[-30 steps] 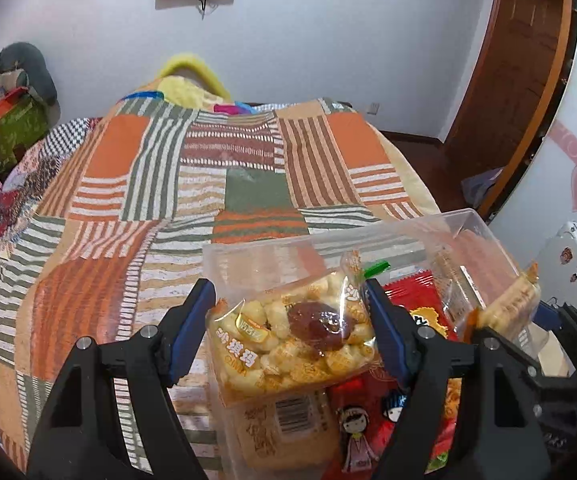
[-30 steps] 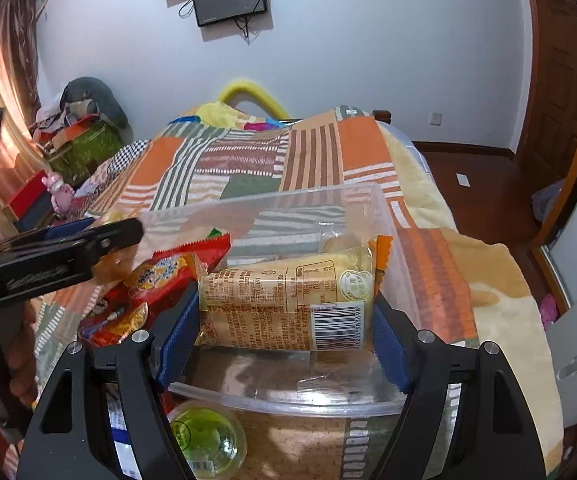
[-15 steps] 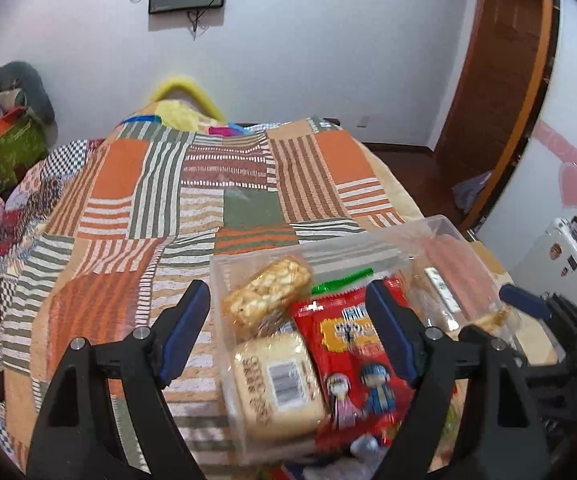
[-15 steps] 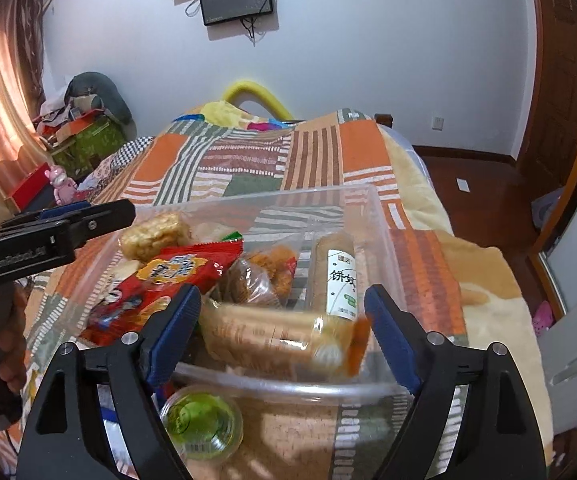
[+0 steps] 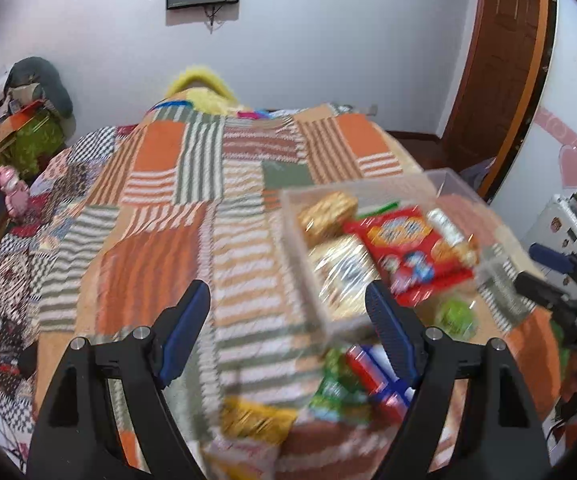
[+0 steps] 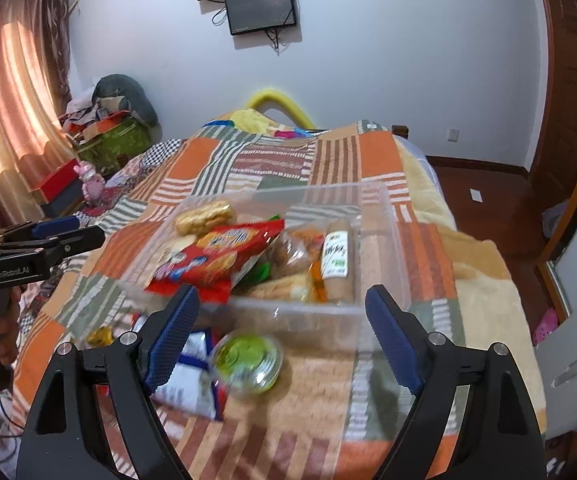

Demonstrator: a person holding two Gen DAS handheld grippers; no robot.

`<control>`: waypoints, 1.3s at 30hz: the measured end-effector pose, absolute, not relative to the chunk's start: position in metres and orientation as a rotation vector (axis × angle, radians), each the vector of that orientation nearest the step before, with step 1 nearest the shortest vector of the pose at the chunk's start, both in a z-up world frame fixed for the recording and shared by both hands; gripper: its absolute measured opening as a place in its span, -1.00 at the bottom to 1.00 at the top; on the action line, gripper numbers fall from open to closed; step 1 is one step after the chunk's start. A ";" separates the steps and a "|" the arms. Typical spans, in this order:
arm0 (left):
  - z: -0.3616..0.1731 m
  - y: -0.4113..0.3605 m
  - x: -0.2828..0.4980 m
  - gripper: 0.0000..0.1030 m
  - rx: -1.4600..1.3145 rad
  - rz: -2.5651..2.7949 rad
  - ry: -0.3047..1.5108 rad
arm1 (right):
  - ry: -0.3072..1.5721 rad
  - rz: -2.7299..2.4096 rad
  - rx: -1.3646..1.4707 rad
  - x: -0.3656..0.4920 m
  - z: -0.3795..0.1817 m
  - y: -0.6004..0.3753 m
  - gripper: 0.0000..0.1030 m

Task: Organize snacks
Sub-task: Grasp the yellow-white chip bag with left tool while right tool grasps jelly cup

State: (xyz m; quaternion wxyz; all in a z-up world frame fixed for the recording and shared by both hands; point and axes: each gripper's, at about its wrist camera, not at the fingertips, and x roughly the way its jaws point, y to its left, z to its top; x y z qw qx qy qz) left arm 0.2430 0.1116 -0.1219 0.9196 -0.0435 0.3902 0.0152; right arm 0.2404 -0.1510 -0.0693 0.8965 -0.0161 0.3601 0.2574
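A clear plastic bin (image 6: 380, 240) stands on the patchwork bed and holds several snacks: a red biscuit bag (image 6: 216, 258), a puffed rice bar (image 6: 204, 216) and a long wrapped biscuit pack (image 6: 335, 264). It also shows in the left wrist view (image 5: 292, 224). My left gripper (image 5: 288, 328) is open and empty, left of the bin. My right gripper (image 6: 282, 328) is open and empty, in front of the bin. A green jelly cup (image 6: 248, 360) and a blue-white packet (image 6: 190, 376) lie on the bed before the bin. A yellow packet (image 5: 254, 420) and a green packet (image 5: 338, 388) lie near them.
The striped patchwork blanket (image 5: 160, 200) covers the bed. Clutter and boxes (image 6: 104, 136) stand at the left by the curtain. A wooden door (image 6: 568, 80) is at the right. A white cabinet (image 5: 568, 224) stands by the bed's right side.
Both grippers let go of their snacks into the bin and pulled back. The left one dropped the rice bar, the right one the wrapped pack. The left gripper shifted left.
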 end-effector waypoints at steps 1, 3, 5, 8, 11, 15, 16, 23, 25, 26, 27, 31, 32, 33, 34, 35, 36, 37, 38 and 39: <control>-0.126 0.115 0.238 0.56 -0.090 0.040 0.812 | 0.752 0.536 -0.034 0.237 -0.072 -0.151 0.61; -0.139 0.124 0.226 0.56 -0.095 0.054 0.842 | 0.768 0.544 -0.031 0.231 -0.077 -0.148 0.61; -0.152 0.132 0.216 0.56 -0.102 0.067 0.870 | 0.791 0.553 -0.034 0.226 -0.084 -0.145 0.62; -0.172 0.141 0.205 0.56 -0.127 0.073 0.920 | 0.822 0.557 -0.047 0.222 -0.095 -0.140 0.61; -0.189 0.143 0.196 0.56 -0.138 0.064 0.961 | 0.856 0.554 -0.060 0.221 -0.107 -0.135 0.61; -0.207 0.139 0.186 0.56 -0.125 0.049 0.992 | 0.897 0.539 -0.073 0.227 -0.121 -0.130 0.61; -0.211 0.138 0.186 0.56 -0.120 0.044 0.998 | 0.903 0.539 -0.074 0.227 -0.122 -0.130 0.61; -0.234 0.131 0.188 0.54 -0.114 0.021 1.036 | 0.951 0.531 -0.068 0.242 -0.135 -0.119 0.61; -0.240 0.131 0.189 0.49 -0.109 0.019 1.046 | 0.956 0.538 -0.063 0.245 -0.136 -0.118 0.60; -0.242 0.131 0.188 0.47 -0.113 0.017 1.044 | 0.960 0.538 -0.066 0.246 -0.136 -0.116 0.58; -0.242 0.131 0.187 0.45 -0.118 0.017 1.040 | 0.961 0.538 -0.071 0.245 -0.137 -0.116 0.58; -0.244 0.134 0.187 0.17 -0.152 0.001 1.041 | 0.959 0.553 -0.083 0.243 -0.138 -0.114 0.47; -0.244 0.135 0.187 0.16 -0.156 0.000 1.043 | 0.964 0.559 -0.083 0.244 -0.139 -0.113 0.41; -0.244 0.135 0.188 0.15 -0.157 -0.003 1.043 | 0.969 0.564 -0.082 0.244 -0.140 -0.113 0.38; -0.243 0.135 0.187 0.11 -0.158 -0.007 1.042 | 0.976 0.573 -0.077 0.244 -0.141 -0.112 0.31; -0.243 0.135 0.186 0.09 -0.160 -0.009 1.042 | 0.979 0.582 -0.071 0.244 -0.142 -0.112 0.21; -0.242 0.135 0.186 0.08 -0.160 -0.009 1.042 | 0.980 0.589 -0.069 0.244 -0.142 -0.111 0.13; -0.241 0.135 0.186 0.06 -0.159 -0.009 1.042 | 0.979 0.600 -0.071 0.244 -0.142 -0.111 -0.02; -0.239 0.134 0.184 0.06 -0.155 -0.007 1.040 | 0.982 0.606 -0.073 0.243 -0.142 -0.111 -0.05; -0.237 0.133 0.184 0.06 -0.151 -0.003 1.036 | 0.979 0.602 -0.078 0.243 -0.142 -0.111 -0.06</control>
